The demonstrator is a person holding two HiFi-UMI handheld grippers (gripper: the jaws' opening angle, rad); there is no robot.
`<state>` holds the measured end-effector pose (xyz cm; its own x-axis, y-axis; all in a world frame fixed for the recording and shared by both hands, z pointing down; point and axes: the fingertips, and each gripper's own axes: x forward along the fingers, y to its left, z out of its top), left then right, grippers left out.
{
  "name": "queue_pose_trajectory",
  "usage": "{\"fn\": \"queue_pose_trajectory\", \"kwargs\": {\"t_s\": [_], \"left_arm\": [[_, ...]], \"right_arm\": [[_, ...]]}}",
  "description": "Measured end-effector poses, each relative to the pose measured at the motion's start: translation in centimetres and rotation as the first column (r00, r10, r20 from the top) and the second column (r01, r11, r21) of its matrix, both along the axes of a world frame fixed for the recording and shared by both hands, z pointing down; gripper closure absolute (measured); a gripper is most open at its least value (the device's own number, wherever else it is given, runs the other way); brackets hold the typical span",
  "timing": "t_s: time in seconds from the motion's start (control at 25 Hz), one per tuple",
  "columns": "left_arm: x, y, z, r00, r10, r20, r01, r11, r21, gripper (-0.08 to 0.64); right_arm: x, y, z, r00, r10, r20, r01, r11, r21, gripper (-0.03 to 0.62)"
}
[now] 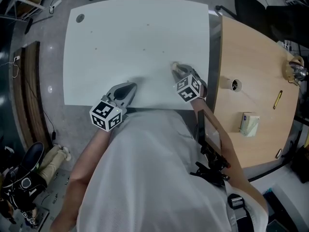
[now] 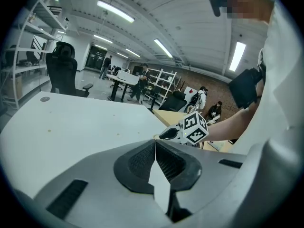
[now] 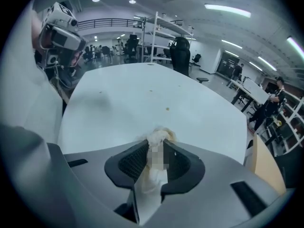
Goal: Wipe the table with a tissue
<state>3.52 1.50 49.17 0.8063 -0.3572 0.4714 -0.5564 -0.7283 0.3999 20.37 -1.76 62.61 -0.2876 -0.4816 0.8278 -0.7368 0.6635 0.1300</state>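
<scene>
The white table (image 1: pixel 140 37) carries a few small brownish specks (image 3: pixel 167 109). My right gripper (image 1: pixel 175 68) points down at the table's near right part and is shut on a crumpled white tissue (image 3: pixel 158 137); the wad sticks out past the jaw tips onto the surface. In the left gripper view the right gripper (image 2: pixel 169 133) shows over the table with its marker cube behind it. My left gripper (image 1: pixel 131 86) rests at the table's near edge, left of the right one. Its jaws meet with nothing between them (image 2: pixel 155 143).
A grommet hole (image 1: pixel 79 18) sits in the white table's far left corner. A wooden table (image 1: pixel 251 57) adjoins on the right with a tape roll (image 1: pixel 234 85), a yellow pen (image 1: pixel 278 99) and a small box (image 1: pixel 249 123). A black chair (image 2: pixel 64 72) stands beyond the table.
</scene>
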Motion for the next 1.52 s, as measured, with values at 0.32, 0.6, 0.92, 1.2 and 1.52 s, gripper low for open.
{"fn": "queue_pose_trajectory", "kwargs": {"t_s": [0.32, 0.6, 0.92, 1.2, 1.52], "left_arm": [[-1.1, -1.2, -0.1, 0.999, 0.014, -0.031, -0.014, 1.000, 0.009, 0.552], [-4.1, -1.9, 0.2, 0.999, -0.009, -0.038, 0.009, 1.000, -0.002, 0.552], [-5.4, -2.3, 0.7, 0.999, -0.033, -0.040, 0.032, 0.999, -0.026, 0.552], [-6.7, -2.6, 1.0, 0.998, -0.059, -0.031, 0.057, 0.998, -0.039, 0.552], [-7.0, -3.4, 0.8, 0.997, -0.069, -0.034, 0.067, 0.997, -0.047, 0.552]], "right_arm": [[2.6, -0.7, -1.6, 0.983, 0.146, 0.109, -0.149, 0.989, 0.020, 0.495], [2.4, -3.3, -1.8, 0.971, 0.213, 0.106, -0.216, 0.976, 0.023, 0.494], [0.6, -6.5, -0.6, 0.986, 0.159, 0.052, -0.159, 0.987, -0.001, 0.494], [2.3, -9.0, -0.1, 0.987, 0.147, -0.064, -0.147, 0.989, 0.011, 0.495], [1.1, -9.2, -0.3, 0.982, 0.161, -0.093, -0.158, 0.986, 0.047, 0.497]]}}
